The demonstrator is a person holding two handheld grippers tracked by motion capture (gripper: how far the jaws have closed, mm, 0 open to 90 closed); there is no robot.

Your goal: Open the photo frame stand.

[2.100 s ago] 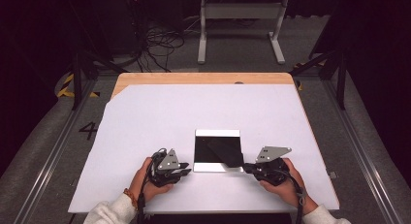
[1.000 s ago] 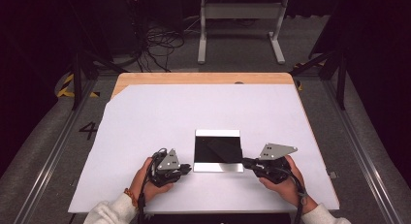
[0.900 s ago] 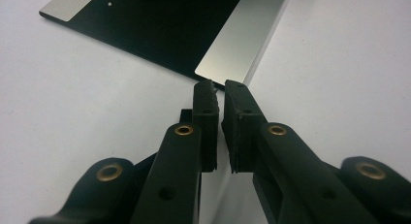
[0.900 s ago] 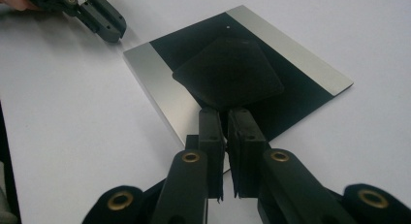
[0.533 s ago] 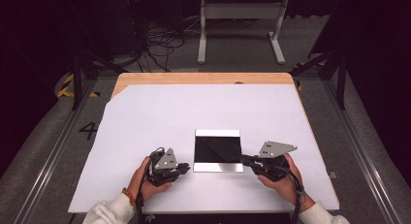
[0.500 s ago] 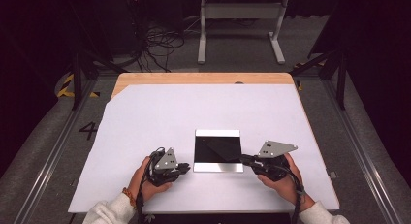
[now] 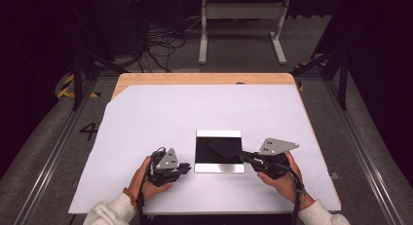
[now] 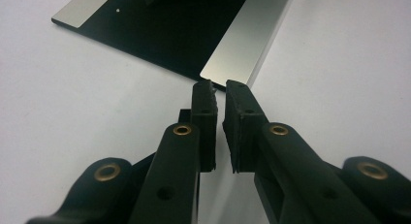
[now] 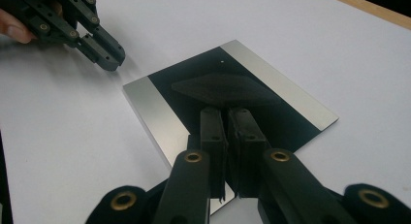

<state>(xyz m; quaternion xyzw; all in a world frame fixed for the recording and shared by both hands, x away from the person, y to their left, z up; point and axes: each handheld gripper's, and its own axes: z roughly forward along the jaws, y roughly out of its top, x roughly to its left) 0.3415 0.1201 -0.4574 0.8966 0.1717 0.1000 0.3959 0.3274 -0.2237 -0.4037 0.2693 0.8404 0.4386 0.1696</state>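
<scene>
White paper covers my worktop (image 7: pixel 146 118); both hand-held grippers, left (image 8: pixel 219 90) and right (image 9: pixel 226 115), pressed together, flank a glossy black plate (image 9: pixel 194 78) with silver edges; my right gripper view reveals its dark diamond-shaped flake (image 9: pixel 225 89).

I see a wooden table (image 7: pixel 204 79) under a white sheet (image 7: pixel 195 118), standing on grey carpet (image 7: pixel 44 152) marked with a 4 (image 7: pixel 89 131). Beyond it stand a white metal frame (image 7: pixel 242 20) and tangled cables (image 7: pixel 158 40); the rest of the room is dark.
</scene>
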